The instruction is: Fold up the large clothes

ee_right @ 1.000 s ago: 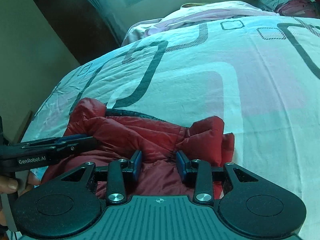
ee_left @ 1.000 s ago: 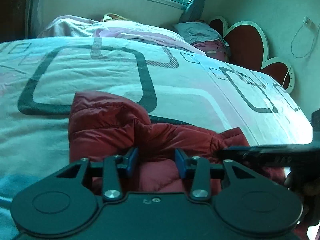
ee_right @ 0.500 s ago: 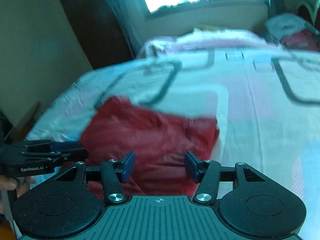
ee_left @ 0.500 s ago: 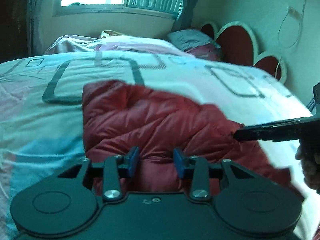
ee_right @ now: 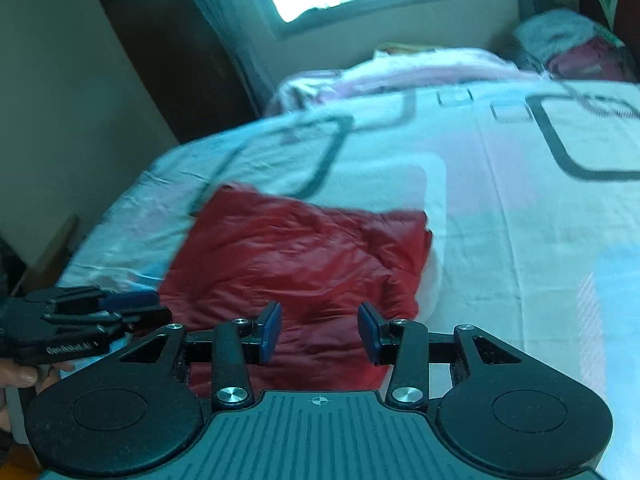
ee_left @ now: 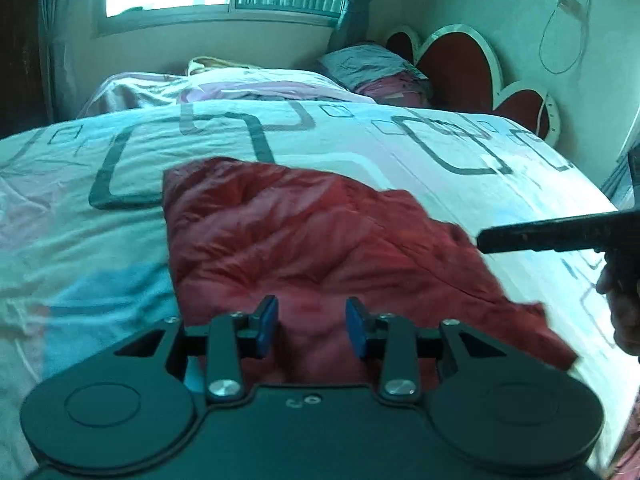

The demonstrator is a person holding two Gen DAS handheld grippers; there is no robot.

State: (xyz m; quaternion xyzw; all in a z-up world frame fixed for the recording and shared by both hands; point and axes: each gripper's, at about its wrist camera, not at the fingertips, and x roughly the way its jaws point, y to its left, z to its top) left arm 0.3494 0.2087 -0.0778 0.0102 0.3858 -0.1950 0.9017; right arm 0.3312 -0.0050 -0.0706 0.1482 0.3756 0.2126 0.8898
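Note:
A dark red puffy jacket (ee_left: 304, 248) lies folded into a rough rectangle on the bed; it also shows in the right wrist view (ee_right: 296, 264). My left gripper (ee_left: 311, 326) is open and empty, raised above the jacket's near edge. My right gripper (ee_right: 319, 330) is open and empty, also above the near edge. The right gripper shows from the side in the left wrist view (ee_left: 560, 232), over the jacket's right edge. The left gripper shows at the left edge of the right wrist view (ee_right: 88, 320).
The bed cover (ee_left: 80, 248) is pale with grey square outlines. Pillows and pink bedding (ee_left: 248, 84) lie at the far end. A red heart-shaped headboard (ee_left: 460, 60) is at the right. A dark wardrobe (ee_right: 168, 48) stands left of the window.
Both grippers have pulled back and up from the jacket. The jacket, bunched a second ago, now lies flat and spread. The right gripper's jaws have opened wider.

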